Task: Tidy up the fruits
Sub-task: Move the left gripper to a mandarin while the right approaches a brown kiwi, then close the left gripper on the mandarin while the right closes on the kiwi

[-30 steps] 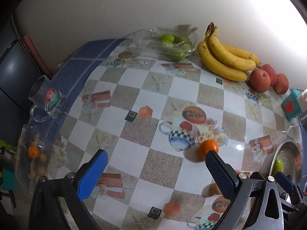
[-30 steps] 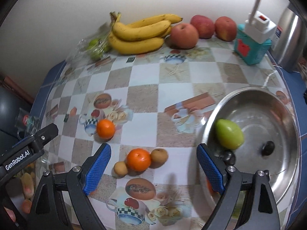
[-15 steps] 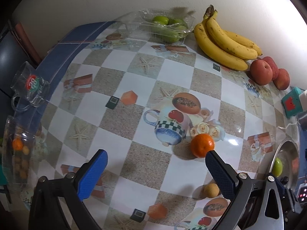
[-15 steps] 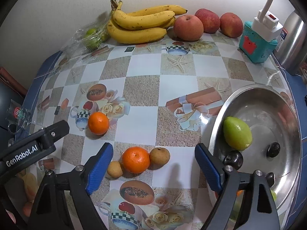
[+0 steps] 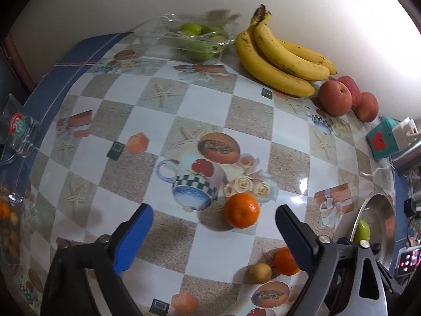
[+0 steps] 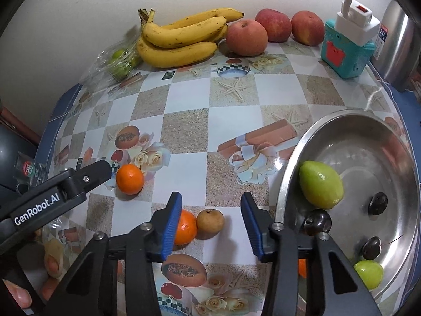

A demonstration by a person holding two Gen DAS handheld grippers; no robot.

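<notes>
Most of the glossy checkered table (image 6: pixel 231 121) lies bare. Steel bowl (image 6: pixel 289 173) holds a green fruit (image 6: pixel 321 188). Left hand-held gripper (image 5: pixel 214 220) gapes, narrowing slightly, beside a tangerine (image 5: pixel 241 210). Right hand-held gripper (image 6: pixel 211 220), jaws just closing, brackets a small brown fruit (image 6: pixel 210 223), untouched.

Both grippers are pointed steeply down, so each one fills the bottom of its own wrist view. The left gripper (image 5: pixel 213 230) is held wide, its blue pads (image 5: pixel 133 238) well apart and nothing pinched between them, though the jaws have just been closing a little. The right gripper (image 6: pixel 211 222) has just been closing a lot, its blue pads (image 6: pixel 172 227) pulled in narrow but not pressed on anything. Fingertips (image 6: pixel 52 259) can be made out at the lower left of the right view.
</notes>
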